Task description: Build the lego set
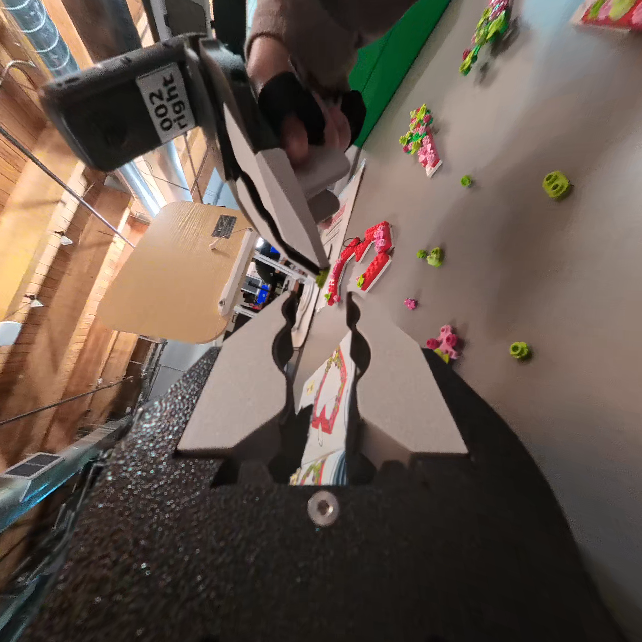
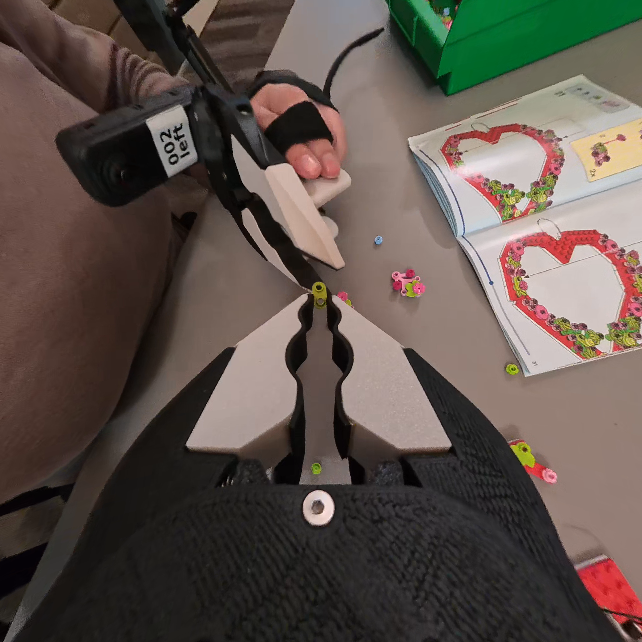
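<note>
The right gripper (image 2: 319, 301) pinches a small lime-green two-hole lego piece (image 2: 319, 294) at its tips, the piece's long axis running forward along the fingers, above the grey bench (image 2: 399, 194). The left gripper (image 1: 319, 302) meets it tip to tip; its jaws stand slightly apart, and whether they grip the piece I cannot tell. One open instruction booklet (image 2: 542, 222) shows two red hearts. One green plastic bin (image 2: 514, 38) sits behind. A red partial lego heart (image 1: 364, 260) lies on the bench.
</note>
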Tool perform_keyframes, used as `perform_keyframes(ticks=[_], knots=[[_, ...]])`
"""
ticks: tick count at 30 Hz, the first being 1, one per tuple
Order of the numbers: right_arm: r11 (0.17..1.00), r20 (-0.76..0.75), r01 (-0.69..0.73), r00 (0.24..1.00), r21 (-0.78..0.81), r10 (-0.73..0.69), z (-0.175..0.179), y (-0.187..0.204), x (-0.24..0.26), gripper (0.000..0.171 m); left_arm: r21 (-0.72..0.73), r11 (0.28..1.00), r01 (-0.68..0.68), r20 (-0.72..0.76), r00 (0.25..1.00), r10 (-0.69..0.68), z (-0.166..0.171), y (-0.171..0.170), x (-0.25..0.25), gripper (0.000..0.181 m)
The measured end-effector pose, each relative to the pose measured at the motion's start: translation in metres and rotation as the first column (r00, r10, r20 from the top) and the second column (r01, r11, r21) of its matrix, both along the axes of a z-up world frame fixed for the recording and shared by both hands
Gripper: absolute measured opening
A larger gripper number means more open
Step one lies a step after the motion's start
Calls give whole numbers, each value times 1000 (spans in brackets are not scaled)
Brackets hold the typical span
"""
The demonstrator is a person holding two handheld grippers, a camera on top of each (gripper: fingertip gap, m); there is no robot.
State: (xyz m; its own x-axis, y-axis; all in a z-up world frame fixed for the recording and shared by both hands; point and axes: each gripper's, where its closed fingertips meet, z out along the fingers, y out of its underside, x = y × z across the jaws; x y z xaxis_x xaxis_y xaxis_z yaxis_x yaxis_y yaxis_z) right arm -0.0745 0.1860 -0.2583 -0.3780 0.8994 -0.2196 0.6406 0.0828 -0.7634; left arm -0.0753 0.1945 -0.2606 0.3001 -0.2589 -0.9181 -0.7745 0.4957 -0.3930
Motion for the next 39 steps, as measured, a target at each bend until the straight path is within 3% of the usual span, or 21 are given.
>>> perform_keyframes(ticks=[10,19,24,29,32,39], knots=[[1000,37,-1,999,22,0,0,1,-4,6,69,998,-11,-44,999,14,3,-2,0,4],[998,32,11,999,61,-13,-5,7,-5,11,51,997,-51,-79,995,54,-3,3,-2,2],[978,166,17,985,206,-52,-40,40,15,15,-19,998,-60,-140,989,56,-24,7,-9,2],[959,226,-41,974,280,-24,-70,44,16,17,-46,997,-62,-195,979,52,-37,8,-8,2],[926,229,-66,973,372,-23,-78,46,13,18,-59,996,-64,-207,977,51,-41,8,-8,2],[923,232,-76,973,378,-15,-83,43,10,14,-77,995,-56,-218,975,38,-46,8,-6,2]])
